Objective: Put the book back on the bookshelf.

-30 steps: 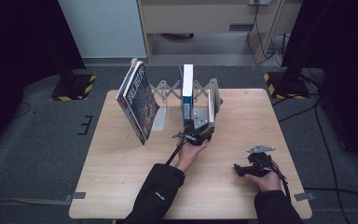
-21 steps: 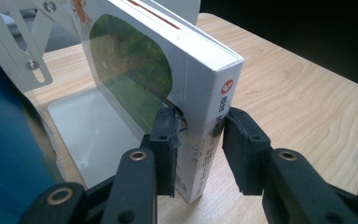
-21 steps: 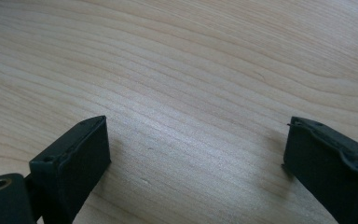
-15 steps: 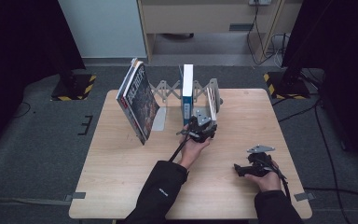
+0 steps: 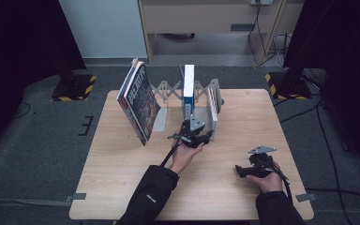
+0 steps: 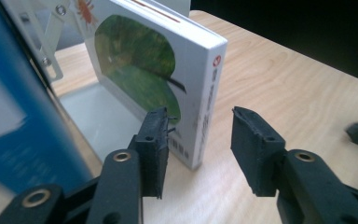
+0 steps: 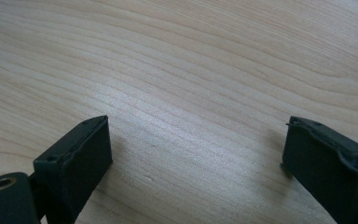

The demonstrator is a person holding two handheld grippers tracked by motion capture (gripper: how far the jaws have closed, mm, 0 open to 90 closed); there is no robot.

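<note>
Two grippers in play: my left gripper [image 5: 194, 136], mid-frame in the high view, has its fingers [image 6: 154, 144] parted narrowly around the lower spine corner of the white leaf-cover book [image 6: 168, 79], which stands at the right end of the expanding metal rack [image 5: 168, 91], not yet pinched as far as I can tell. I judge the step a grasp on that book; next calls for closing squarely on the spine. The blue book [image 6: 14, 107] crowds close on the left, a dark-covered book [image 5: 140, 101] leans further left, and my right gripper [image 5: 255, 168] rests lower right on the tabletop [image 7: 191, 70], fingers wide, empty.
</note>
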